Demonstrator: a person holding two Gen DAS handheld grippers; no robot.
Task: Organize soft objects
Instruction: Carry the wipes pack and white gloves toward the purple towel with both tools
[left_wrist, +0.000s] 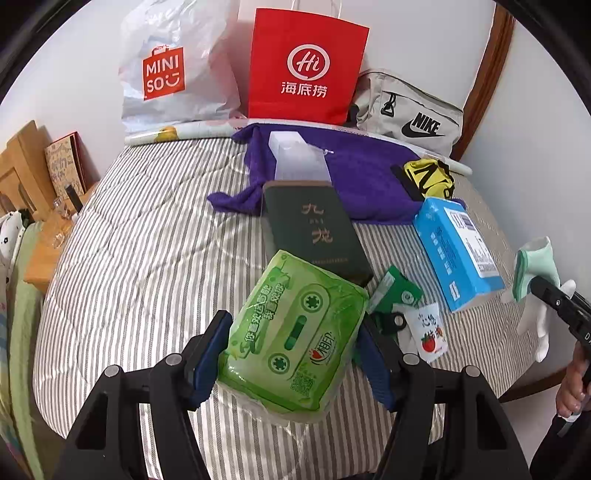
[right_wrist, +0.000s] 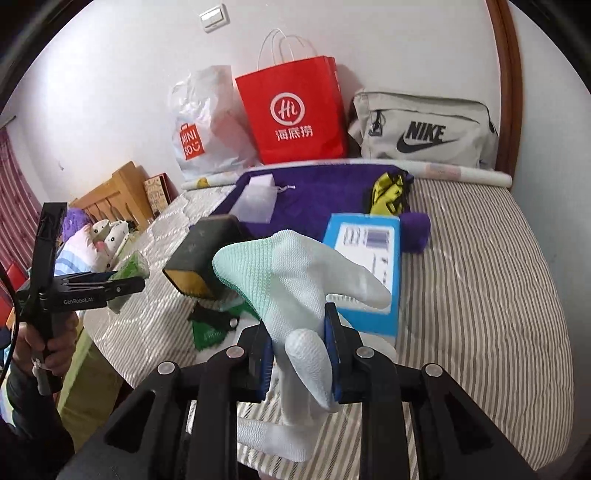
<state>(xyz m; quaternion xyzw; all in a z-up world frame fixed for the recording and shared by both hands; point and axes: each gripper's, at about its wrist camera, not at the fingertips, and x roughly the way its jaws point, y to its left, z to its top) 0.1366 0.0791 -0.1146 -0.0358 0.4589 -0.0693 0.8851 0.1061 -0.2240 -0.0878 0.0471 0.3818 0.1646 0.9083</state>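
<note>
Tissue pack, green, sits clamped in your left claw; the blue pads press its two long sides, so its long axis runs away from you along the claw's line, toward the dark green box on the striped bed. The pack hangs clear of the bedding, judging by the gap under its near end.

Centre of the bed: purple towel at the far side, clear plastic box lying on it, blue carton to its right. Behind them, against the wall, stand the white plastic bag, the red paper bag and the grey pouch.

Your right claw is closed on the white-and-mint glove, gripped across the fingers; the cuff lifts up and forward, the fingers droop below the jaws.

Relation that matters: the bags lie straight ahead of both claws, past the clutter. Left hand looks nearer the white bag, right hand nearer the pouch. Likely next step is carrying each soft item forward over the boxes; which container is meant cannot be told.
</note>
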